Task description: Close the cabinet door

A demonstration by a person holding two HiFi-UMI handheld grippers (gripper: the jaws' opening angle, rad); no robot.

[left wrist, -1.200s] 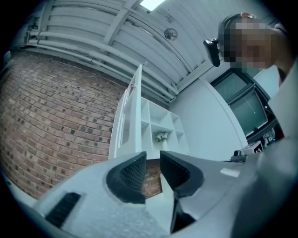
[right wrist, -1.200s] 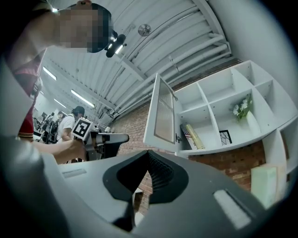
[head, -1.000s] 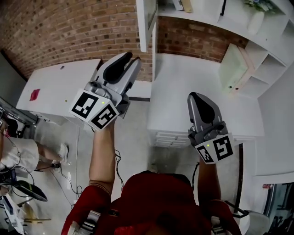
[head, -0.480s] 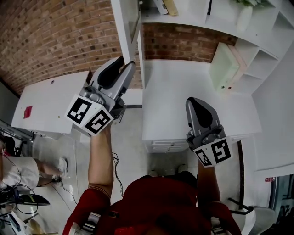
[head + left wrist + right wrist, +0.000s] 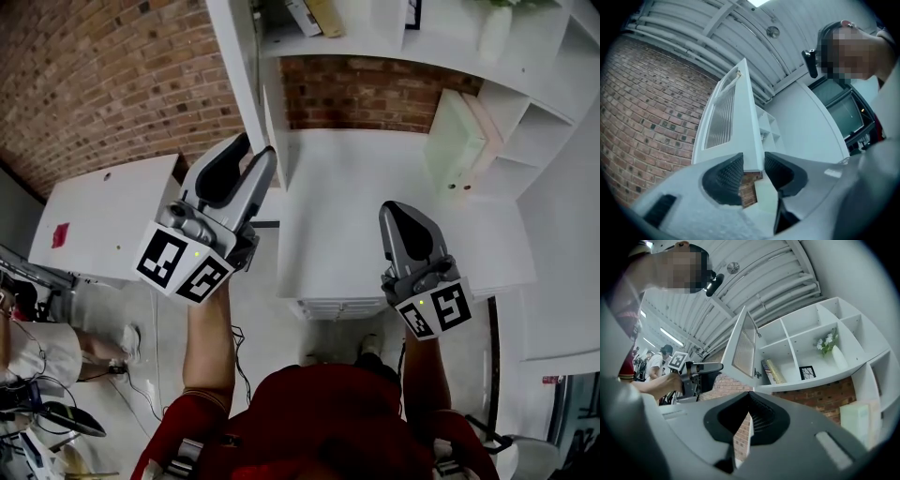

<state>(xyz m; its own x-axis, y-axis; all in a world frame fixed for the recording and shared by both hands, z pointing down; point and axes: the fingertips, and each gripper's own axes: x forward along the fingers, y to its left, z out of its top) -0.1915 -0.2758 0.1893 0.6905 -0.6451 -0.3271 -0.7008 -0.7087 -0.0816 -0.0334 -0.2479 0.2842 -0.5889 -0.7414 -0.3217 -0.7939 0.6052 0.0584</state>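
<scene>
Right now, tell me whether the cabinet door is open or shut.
Open. The cabinet door stands swung out from the shelf unit, leaving the books behind it exposed.

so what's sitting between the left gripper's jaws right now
The cabinet door's edge, between the left gripper's jaws, which have just been opening; the left gripper view shows it.

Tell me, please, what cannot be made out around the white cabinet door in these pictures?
White cabinet door with a ribbed panel: upper part cut off by the head view's top edge.
Small dark fitting on it: too small to tell hinge from handle, right gripper view.
Small black-framed picture: image too small, right gripper view.
Books beside it: titles too small.
</scene>
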